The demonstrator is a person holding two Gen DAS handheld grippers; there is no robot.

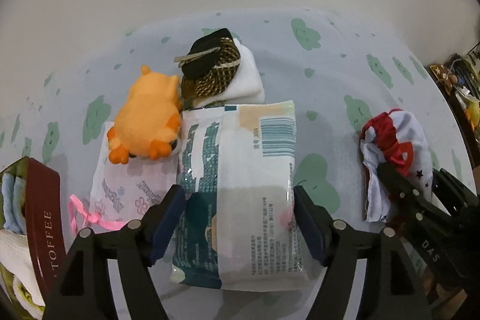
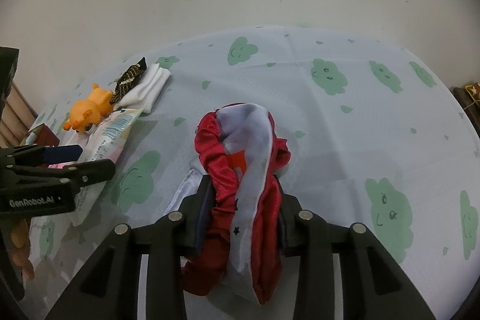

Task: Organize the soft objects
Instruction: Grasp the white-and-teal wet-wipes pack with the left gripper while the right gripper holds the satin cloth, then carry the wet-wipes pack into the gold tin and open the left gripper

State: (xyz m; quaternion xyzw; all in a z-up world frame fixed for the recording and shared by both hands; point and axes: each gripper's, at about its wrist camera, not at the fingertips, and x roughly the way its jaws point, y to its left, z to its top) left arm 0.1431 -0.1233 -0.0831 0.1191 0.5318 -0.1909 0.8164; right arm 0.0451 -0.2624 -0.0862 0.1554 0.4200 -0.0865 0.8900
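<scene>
Tissue pack between wide-open left tongs; red-white cloth pinched in right tongs.

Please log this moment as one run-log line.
left tool: open around tissue pack | right tool: shut on red-white pouch

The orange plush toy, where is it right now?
In the left wrist view the orange plush toy lies left of centre, atop a pink-printed packet, touching the tissue pack and the dark patterned cloth behind.
</scene>
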